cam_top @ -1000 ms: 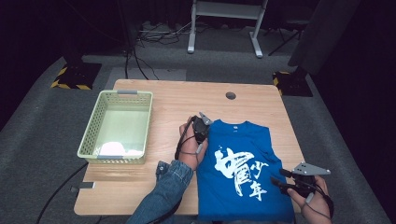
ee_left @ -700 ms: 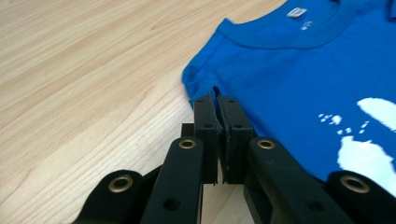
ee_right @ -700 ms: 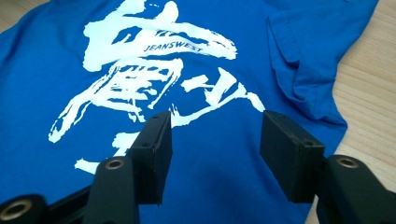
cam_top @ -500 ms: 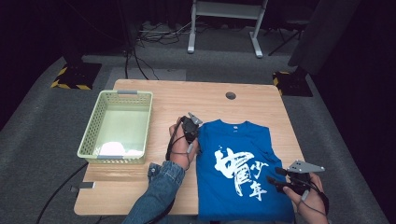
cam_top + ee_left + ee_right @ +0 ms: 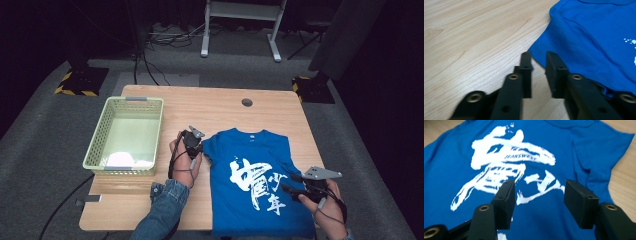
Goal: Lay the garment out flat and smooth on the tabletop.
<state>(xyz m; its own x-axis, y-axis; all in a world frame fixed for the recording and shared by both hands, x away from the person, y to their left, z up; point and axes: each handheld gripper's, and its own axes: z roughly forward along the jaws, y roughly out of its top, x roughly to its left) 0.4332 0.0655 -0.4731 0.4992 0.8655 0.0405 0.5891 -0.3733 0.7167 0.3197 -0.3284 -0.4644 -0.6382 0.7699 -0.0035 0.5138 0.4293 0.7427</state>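
Observation:
A blue T-shirt [image 5: 255,180] with white lettering lies flat, front up, on the wooden table [image 5: 220,107]. My left gripper [image 5: 193,136] sits just off the shirt's left sleeve. In the left gripper view its jaws [image 5: 539,56] have just been opening; a narrow gap of bare wood shows between them, and the sleeve [image 5: 599,37] lies just ahead to the right. My right gripper [image 5: 289,183] hovers at the shirt's right side near the hem. It is open [image 5: 537,187] above the printed shirt front [image 5: 544,142], gripping nothing.
A pale green mesh basket [image 5: 97,135] stands on the table's left part with something white [image 5: 120,160] in its near end. A round cable hole [image 5: 247,102] is in the far table edge. Dark floor and a stand lie beyond.
My left gripper has moved left, from the shirt's shoulder to just off the sleeve, and its jaws have parted. The left sleeve now lies spread outward. The right gripper has stayed put.

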